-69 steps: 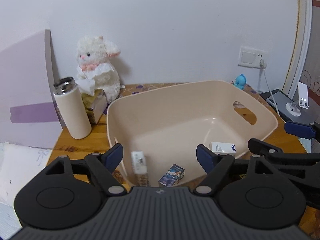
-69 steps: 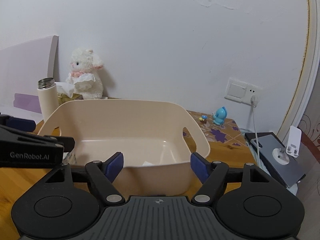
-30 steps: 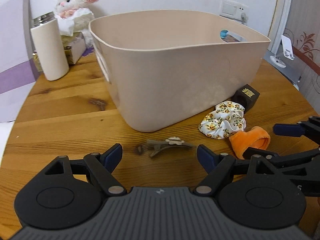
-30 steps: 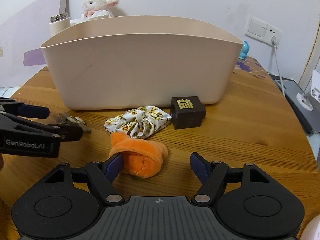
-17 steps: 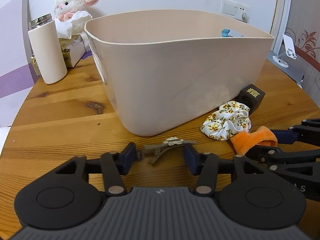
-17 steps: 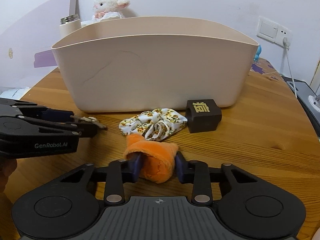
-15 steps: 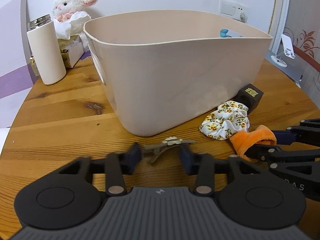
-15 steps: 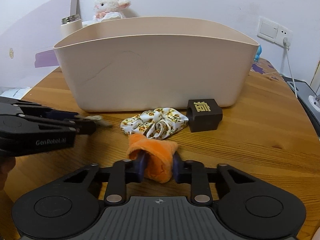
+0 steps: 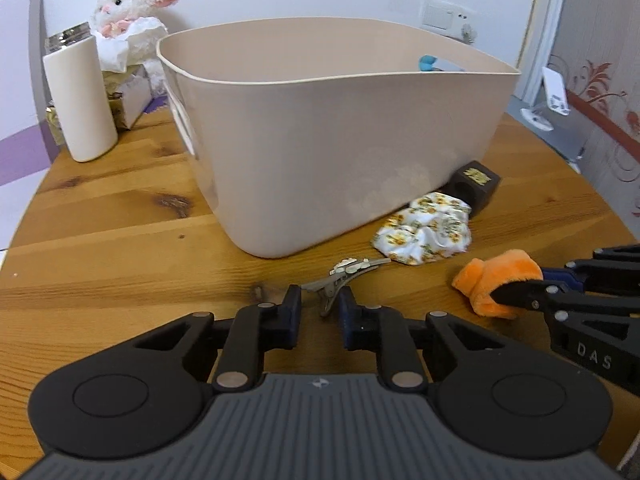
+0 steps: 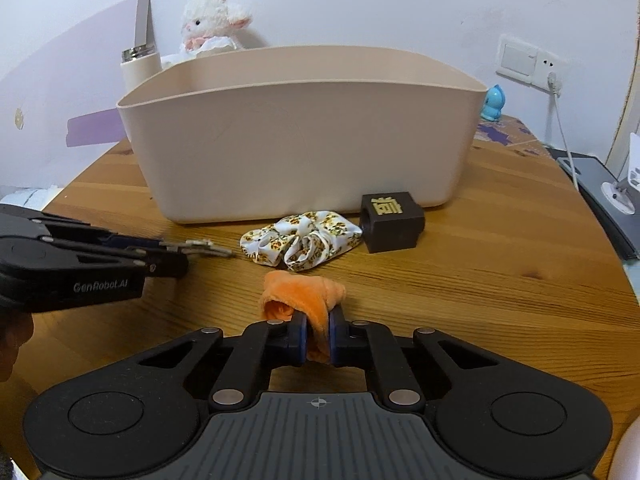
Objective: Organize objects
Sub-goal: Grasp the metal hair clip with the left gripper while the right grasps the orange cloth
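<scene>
Wooden table (image 9: 120,248): left gripper (image 9: 319,308) closing on hair clip (image 9: 344,274) before beige bin (image 9: 340,140); right gripper (image 10: 318,334) clamped on orange scrunchie (image 10: 304,294). Risk: thin clip slips from the jaws during lift.

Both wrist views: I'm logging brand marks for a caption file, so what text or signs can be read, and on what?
"GenRobot.AI": side of the left gripper, right wrist view.
"DAS": side of the right gripper, left wrist view; any further letters are cut off.
Gold character: top of the dark brown block; I cannot read it.
Nothing else is legible.
</scene>
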`<state>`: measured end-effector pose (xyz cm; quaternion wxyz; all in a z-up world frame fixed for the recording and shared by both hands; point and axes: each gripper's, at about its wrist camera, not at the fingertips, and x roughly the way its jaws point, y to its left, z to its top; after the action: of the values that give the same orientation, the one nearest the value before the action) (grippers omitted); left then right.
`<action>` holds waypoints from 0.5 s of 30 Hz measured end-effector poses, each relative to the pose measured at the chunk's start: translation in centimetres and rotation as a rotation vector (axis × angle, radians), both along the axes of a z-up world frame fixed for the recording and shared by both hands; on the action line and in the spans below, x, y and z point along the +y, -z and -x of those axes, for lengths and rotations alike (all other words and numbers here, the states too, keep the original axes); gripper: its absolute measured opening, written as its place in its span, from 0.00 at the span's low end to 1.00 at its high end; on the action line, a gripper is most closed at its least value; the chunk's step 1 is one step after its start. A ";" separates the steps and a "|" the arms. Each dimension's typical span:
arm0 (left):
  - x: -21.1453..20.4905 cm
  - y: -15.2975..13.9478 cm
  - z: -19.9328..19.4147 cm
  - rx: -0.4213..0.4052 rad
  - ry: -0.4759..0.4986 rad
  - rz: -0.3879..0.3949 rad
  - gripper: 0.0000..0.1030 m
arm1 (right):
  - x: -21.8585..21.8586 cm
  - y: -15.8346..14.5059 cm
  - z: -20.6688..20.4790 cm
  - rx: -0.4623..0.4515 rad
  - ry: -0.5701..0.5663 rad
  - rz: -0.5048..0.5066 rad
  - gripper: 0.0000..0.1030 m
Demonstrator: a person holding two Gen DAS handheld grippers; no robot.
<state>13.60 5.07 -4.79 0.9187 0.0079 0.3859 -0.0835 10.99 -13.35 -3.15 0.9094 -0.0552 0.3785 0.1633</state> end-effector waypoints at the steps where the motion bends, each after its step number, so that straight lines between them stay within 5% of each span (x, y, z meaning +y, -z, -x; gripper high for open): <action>1: -0.1 -0.1 0.2 -0.003 0.004 -0.007 0.21 | -0.1 -0.1 0.2 -0.004 0.002 -0.001 0.09; 15: -0.1 -3.0 3.1 -0.074 0.002 -0.011 0.21 | -2.3 -3.1 2.8 -0.079 0.035 -0.013 0.09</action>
<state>10.52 5.01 -1.79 0.9323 0.0164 0.3518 -0.0818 8.15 -15.64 -0.06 0.9267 -0.0493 0.3420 0.1475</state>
